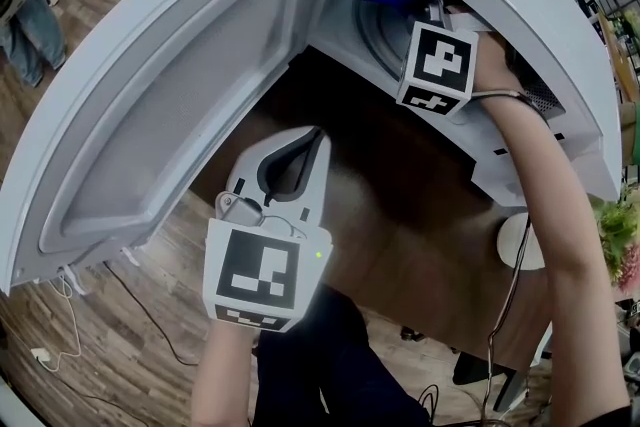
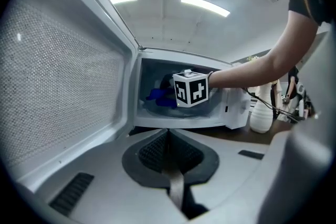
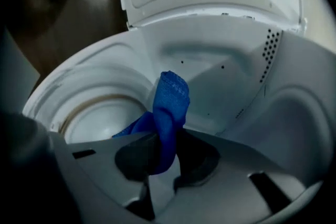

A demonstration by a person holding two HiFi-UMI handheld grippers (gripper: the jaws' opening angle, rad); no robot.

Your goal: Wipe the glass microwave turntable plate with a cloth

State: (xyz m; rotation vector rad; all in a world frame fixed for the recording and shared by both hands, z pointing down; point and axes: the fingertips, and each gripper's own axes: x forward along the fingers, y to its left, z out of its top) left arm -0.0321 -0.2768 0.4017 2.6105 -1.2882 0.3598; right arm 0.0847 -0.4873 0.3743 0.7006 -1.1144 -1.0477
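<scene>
The right gripper (image 3: 163, 153) pinches the cloth (image 3: 169, 105) by the plate (image 3: 97, 124) (wiping looks barely started). The left gripper (image 2: 169, 157) is squeezed closed, empty.

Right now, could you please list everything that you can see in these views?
microwave: one, white, on the table
microwave door: one, white with mesh window, swung open
glass turntable plate: one, clear, on the cavity floor
cloth: one, blue, inside the cavity
table: one, dark brown wood, under the microwave
bottle: one, white, on the table beside the microwave
cable: one, white, on the plank floor
left gripper: one, white, jaws together and empty, in front of the microwave
right gripper: one, white, inside the cavity, jaws closed on the cloth
</scene>
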